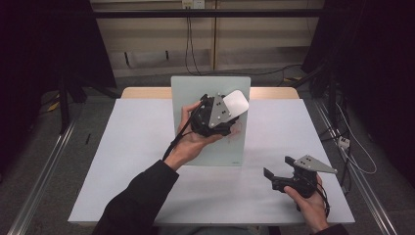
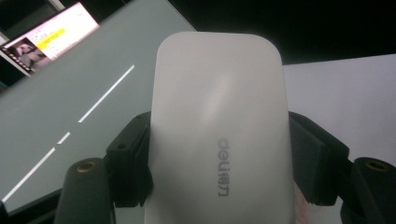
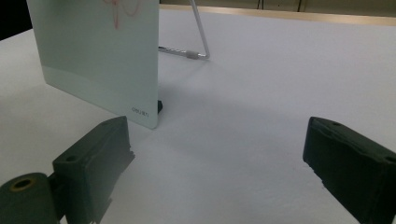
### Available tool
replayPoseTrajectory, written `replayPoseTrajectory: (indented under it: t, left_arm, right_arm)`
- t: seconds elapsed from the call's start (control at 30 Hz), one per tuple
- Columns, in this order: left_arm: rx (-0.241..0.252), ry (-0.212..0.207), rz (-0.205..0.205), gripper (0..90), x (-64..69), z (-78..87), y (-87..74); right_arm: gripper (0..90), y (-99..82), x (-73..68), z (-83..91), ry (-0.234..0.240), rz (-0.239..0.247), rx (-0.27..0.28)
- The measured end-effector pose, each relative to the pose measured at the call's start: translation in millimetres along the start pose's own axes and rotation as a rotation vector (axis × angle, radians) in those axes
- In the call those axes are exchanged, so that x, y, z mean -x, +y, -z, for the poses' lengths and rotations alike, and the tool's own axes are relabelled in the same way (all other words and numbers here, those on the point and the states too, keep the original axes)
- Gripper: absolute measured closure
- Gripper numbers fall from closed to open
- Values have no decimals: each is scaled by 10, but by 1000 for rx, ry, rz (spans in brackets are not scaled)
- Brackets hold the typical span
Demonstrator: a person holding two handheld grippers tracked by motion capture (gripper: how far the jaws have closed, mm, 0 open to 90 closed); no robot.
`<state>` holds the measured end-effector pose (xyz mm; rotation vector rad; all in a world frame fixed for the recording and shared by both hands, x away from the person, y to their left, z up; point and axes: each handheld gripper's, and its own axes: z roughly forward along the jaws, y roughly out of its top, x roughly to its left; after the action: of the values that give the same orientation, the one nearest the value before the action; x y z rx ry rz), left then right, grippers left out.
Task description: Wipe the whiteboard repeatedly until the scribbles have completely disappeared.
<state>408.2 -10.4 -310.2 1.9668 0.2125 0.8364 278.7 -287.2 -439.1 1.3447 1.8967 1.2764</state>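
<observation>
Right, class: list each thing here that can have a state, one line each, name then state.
left gripper: shut on the white eraser.
white eraser: held off the table, in front of the board.
glass board: propped upright on its stand, red marks on it.
right gripper: open, holding nothing.

Left gripper: black body, grey three-cornered plate on top with small dark screw heads; black cable trailing from it along the forearm. In the left gripper view the jaws are black blocky pads on rounded black arms, each arm with a brass-coloured insert. Right gripper: same black build, same grey plate, black cable looped beside the right hand. Left hand comes out of a dark long sleeve.
</observation>
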Motion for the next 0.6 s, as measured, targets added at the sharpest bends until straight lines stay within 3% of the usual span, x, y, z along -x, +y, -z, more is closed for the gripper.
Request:
replayPoseTrajectory:
  t: [0.1, 0.27, 0.47, 0.53, 0.6]
  left_arm:
    - [1, 7, -14, 311, 29, -13, -15]
    - [-32, -40, -44, 311, 202, -51, -122]
    - [-62, -99, -48, 311, 428, -82, -306]
    - [-72, -109, -61, 311, 471, -93, -331]
    - [-74, -114, -47, 311, 464, -97, -319]
  right_arm:
    - [72, -1, -1, 4, 2, 0, 3]
    - [72, -2, -1, 7, 2, -1, 2]
    - [72, 0, -1, 3, 0, 0, 2]
    - [72, 0, -1, 2, 0, 0, 2]
    - [72, 0, -1, 2, 0, 0, 2]
